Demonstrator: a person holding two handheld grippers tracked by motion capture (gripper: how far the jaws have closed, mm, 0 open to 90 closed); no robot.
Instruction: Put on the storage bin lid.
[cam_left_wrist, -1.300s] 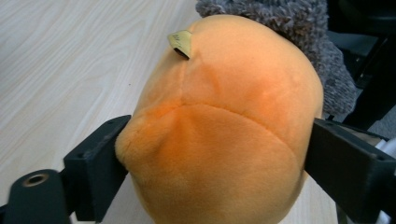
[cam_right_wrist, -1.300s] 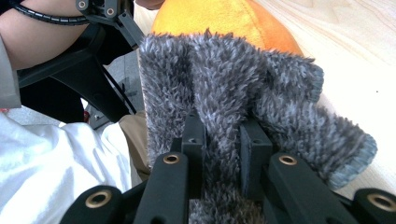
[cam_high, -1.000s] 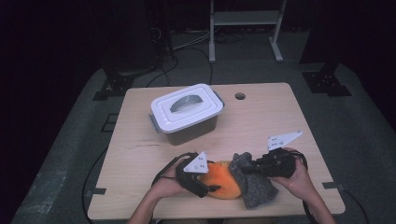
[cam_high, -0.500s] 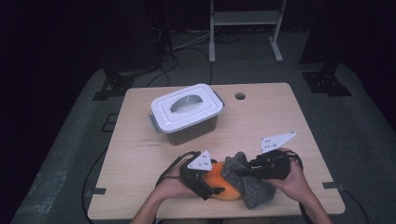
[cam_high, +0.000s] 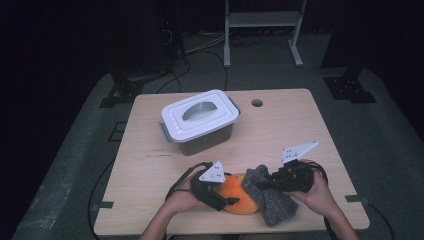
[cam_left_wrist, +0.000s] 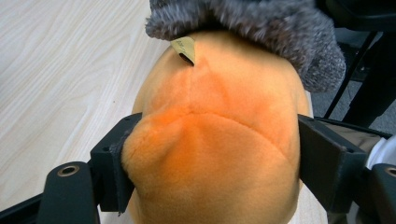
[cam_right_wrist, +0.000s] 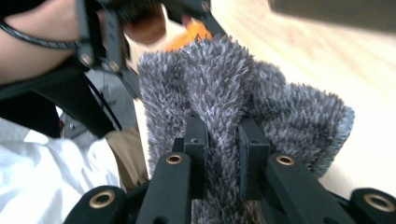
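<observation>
An orange plush toy (cam_high: 239, 199) lies near the table's front edge. My left gripper (cam_high: 227, 200) grips it from the left. In the left gripper view the toy (cam_left_wrist: 219, 140) bulges between the two black jaws, which have just been closing and press into both its sides. A grey fuzzy cloth (cam_high: 275, 205) lies against the toy's right side, and its edge (cam_left_wrist: 261, 23) drapes over the far end of the plush. My right gripper (cam_right_wrist: 223, 135) is shut on a fold of that cloth (cam_right_wrist: 219, 88), with the orange toy (cam_right_wrist: 191, 35) just beyond.
A grey plastic box with a white handled lid (cam_high: 199, 120) stands at the middle left of the wooden table (cam_high: 300, 130). A cable hole (cam_high: 257, 103) sits near the far edge. Both hands work close to the front edge; a metal stand (cam_high: 260, 20) is behind the table.
The right gripper has shifted slightly to the left with the grey cloth, bringing it closer over the plush. The left hand has stayed where it was on the toy.
</observation>
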